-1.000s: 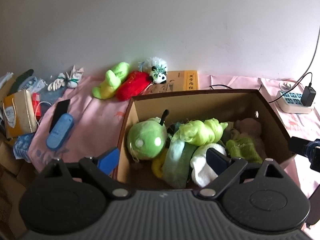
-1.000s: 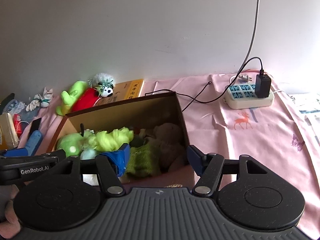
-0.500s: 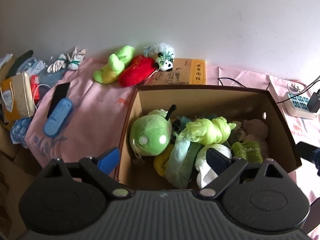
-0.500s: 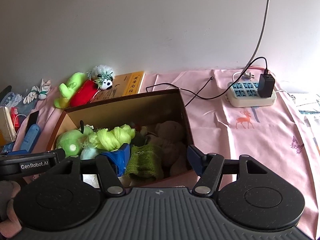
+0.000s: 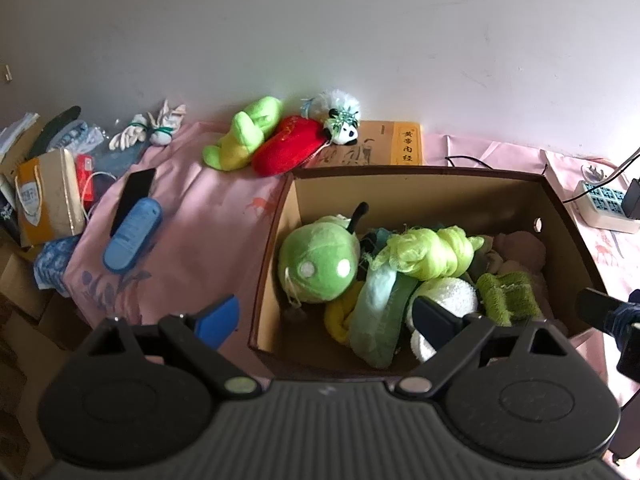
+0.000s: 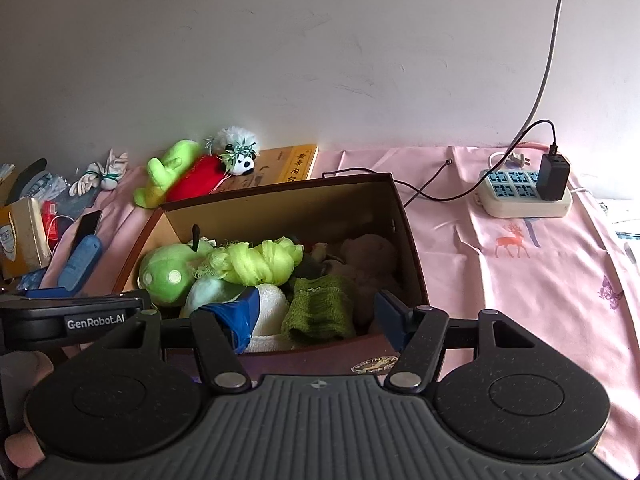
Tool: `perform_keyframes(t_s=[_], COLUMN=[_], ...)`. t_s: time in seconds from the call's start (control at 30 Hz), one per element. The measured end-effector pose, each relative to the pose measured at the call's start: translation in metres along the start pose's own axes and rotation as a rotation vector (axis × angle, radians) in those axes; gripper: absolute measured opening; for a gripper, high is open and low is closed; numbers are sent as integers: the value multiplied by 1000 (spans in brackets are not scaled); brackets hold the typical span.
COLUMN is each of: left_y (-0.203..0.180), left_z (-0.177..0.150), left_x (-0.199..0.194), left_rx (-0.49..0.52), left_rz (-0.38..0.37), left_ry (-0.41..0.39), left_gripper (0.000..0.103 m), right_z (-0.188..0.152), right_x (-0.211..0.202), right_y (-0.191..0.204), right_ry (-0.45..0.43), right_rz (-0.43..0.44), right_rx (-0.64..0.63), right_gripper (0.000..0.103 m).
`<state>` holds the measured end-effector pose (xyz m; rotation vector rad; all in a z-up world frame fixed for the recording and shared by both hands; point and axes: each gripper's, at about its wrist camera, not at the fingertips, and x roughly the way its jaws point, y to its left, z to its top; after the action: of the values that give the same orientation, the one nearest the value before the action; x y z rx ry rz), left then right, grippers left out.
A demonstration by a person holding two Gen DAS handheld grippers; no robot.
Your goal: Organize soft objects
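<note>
My left gripper [image 5: 326, 316] has its fingers spread wide with nothing between the pads; my right gripper [image 6: 316, 314] also stands open and empty, its blue-padded fingers apart over the near rim of the box.

Under everything lies the pink printed cloth [image 6: 540, 280], running off to the right of my right fingers. The open brown cardboard box [image 5: 420, 188] sits on it, straight ahead of and below both pairs of fingers; my left gripper's left finger hangs outside the box's left wall, its right finger over the inside.

Inside the box, ahead of my left fingers, rests the round green plush toy with white eyes [image 5: 320, 260], its dark stalk up. Beside it lies the bright lime-green knotted mesh cloth [image 5: 428, 252], and beneath that the pale green fabric roll [image 5: 378, 316]. The white fluffy ball [image 6: 270, 308] sits just past my right gripper's left finger, touching the olive-green knitted piece [image 6: 320, 308] that lies between my right fingers. A dull brown plush [image 6: 368, 252] fills the far right corner.

Beyond the box, well ahead of my left fingers, the red plush cushion [image 5: 290, 146] lies against the lime-green plush figure [image 5: 242, 132], with the small panda plush with a white fluffy top [image 5: 340, 120] touching the cushion's far end.
</note>
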<state>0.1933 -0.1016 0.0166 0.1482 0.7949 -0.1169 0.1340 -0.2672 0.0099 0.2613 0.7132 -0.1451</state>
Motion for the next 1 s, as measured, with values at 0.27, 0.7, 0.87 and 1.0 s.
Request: perform_keyframes(t_s=[0.27, 0.7, 0.87, 1.0], left_y=[5, 11, 10, 6], left_z=[-18, -66, -81, -87], left_x=[-10, -45, -49, -54], left_rx=[0, 19, 17, 8], left_rz=[42, 55, 57, 52], left_ry=[-5, -76, -62, -52], left_gripper=[93, 93, 93, 93], right_z=[-18, -66, -76, -78], right_x=[-14, -38, -46, -53], right_y=[-1, 5, 3, -5], right_ry=[-20, -13, -21, -40], right_rz=[-15, 12, 12, 12], right_rx=[18, 13, 10, 30], right_gripper=[49, 49, 49, 49])
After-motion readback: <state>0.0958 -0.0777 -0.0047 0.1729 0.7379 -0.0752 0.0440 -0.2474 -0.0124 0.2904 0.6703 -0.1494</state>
